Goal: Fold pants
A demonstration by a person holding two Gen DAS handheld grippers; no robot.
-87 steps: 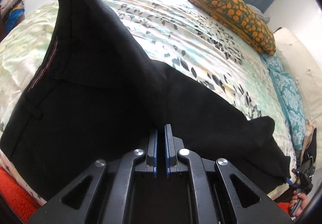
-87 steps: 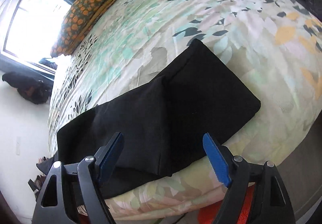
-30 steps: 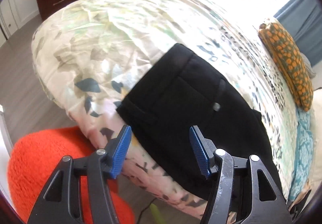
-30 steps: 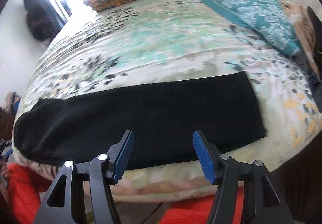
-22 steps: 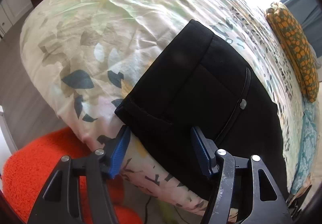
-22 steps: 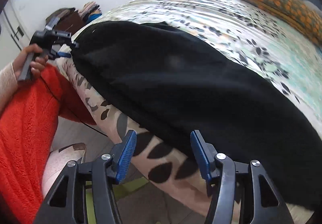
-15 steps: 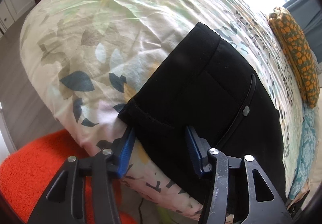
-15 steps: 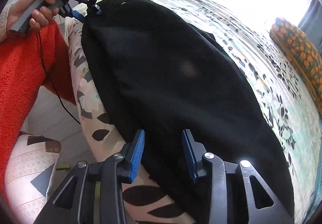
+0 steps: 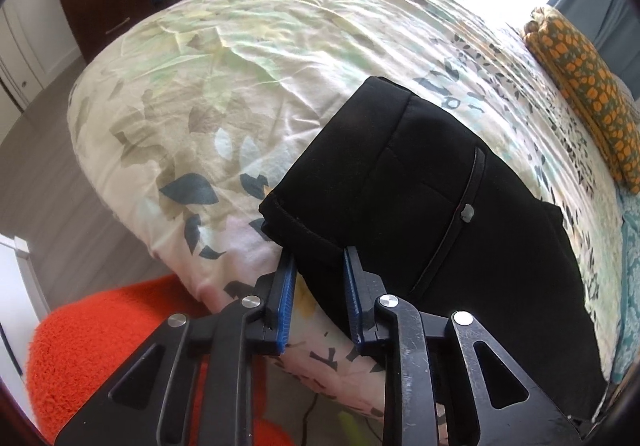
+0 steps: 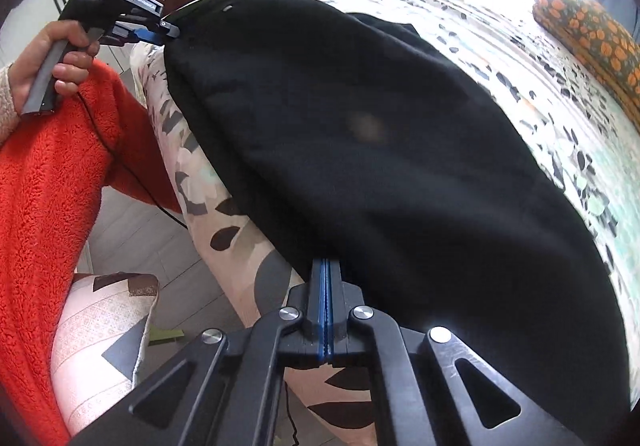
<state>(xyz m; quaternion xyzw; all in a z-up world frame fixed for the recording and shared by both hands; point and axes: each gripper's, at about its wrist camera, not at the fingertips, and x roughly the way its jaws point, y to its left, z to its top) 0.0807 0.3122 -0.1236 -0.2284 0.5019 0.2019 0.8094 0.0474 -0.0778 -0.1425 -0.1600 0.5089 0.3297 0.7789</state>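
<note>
Black pants (image 9: 436, 197) lie folded lengthwise along the near edge of a floral bed (image 9: 248, 57), waistband at the left end. My left gripper (image 9: 318, 266) straddles the waistband's near corner, jaws partly closed with a gap, the fabric between them. In the right wrist view the pants (image 10: 360, 133) stretch across the bed edge. My right gripper (image 10: 327, 266) is shut on the pants' near edge midway along. The left gripper also shows in the right wrist view (image 10: 160, 30) at the waistband corner.
An orange patterned pillow (image 9: 584, 85) lies at the far side of the bed. A brown dresser (image 9: 104, 1) with stacked clothes stands at the far left. My red fleece sleeve (image 10: 44, 173) and a patterned cushion (image 10: 96, 334) are below the bed edge.
Both grippers have come up to the pants' near edge. The right jaws have closed fully on the fabric. The left jaws have narrowed around the waistband corner.
</note>
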